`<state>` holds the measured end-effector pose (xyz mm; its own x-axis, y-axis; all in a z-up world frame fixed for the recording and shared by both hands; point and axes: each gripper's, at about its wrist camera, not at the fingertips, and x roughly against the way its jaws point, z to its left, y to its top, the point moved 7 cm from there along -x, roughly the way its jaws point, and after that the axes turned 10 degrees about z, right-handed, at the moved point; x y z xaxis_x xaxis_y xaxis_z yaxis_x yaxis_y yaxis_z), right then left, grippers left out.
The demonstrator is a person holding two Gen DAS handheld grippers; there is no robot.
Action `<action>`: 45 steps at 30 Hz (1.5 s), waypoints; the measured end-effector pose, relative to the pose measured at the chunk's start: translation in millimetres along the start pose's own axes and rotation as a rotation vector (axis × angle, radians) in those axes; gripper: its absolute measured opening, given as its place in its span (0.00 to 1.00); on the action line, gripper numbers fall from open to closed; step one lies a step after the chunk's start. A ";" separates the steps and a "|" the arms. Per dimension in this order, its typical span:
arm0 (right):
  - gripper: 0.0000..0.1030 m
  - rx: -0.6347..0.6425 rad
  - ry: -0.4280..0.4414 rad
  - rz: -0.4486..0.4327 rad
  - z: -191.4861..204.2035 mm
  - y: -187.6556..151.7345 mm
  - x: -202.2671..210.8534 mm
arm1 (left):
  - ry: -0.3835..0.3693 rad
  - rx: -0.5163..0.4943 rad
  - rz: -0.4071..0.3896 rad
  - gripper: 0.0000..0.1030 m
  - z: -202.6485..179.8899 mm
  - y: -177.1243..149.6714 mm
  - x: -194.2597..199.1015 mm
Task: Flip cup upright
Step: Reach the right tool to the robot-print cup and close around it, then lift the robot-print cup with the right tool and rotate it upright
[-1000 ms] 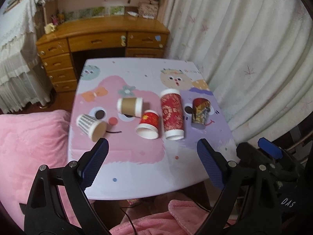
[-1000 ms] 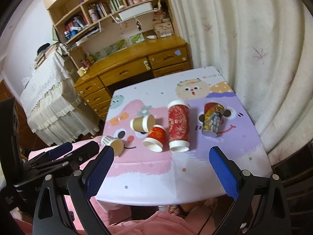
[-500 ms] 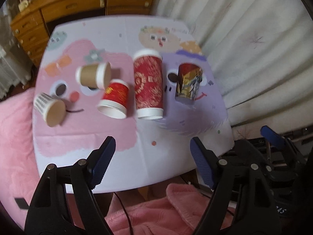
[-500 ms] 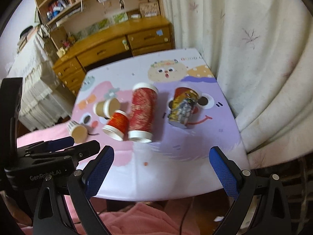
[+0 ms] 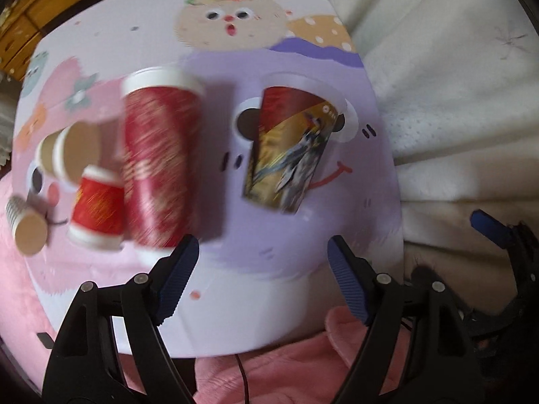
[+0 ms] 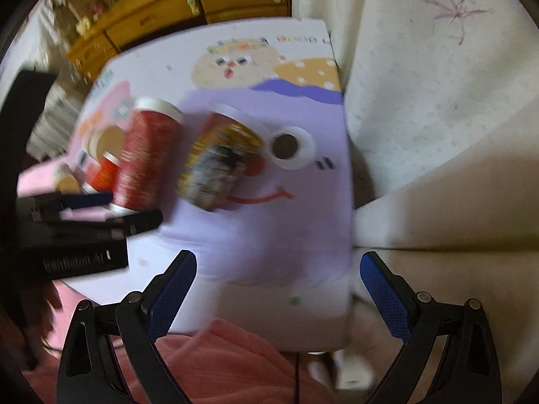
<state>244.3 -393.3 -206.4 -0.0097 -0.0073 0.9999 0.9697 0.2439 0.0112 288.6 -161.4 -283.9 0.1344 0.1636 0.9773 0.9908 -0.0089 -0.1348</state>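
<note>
Both hand-held grippers, left [image 5: 262, 266] and right [image 6: 278, 281], gape empty. We judge the picture cup [image 5: 289, 149] light, crushable paper; grip mid-wall gently.

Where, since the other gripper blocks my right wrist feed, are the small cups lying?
Observer: In the left wrist view, a small red cup lies right beside the tall red cup, on its side away from the curtain.
Operator: Anything further out?
Observer: A striped cup lies on its side near the edge of the table, apart from the others.
Operator: Is the left gripper holding anything?
Observer: No, the left gripper is wide open and empty.
</note>
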 end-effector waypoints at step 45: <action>0.96 0.021 -0.004 0.196 1.4 -26.3 -49.1 | -0.129 0.150 -0.093 0.61 29.1 19.7 35.9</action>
<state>218.9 -398.1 -255.8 0.1779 0.0467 0.9829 0.9478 0.2606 -0.1840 312.5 -127.0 -256.2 0.0304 0.2820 0.9589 0.9844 0.1576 -0.0776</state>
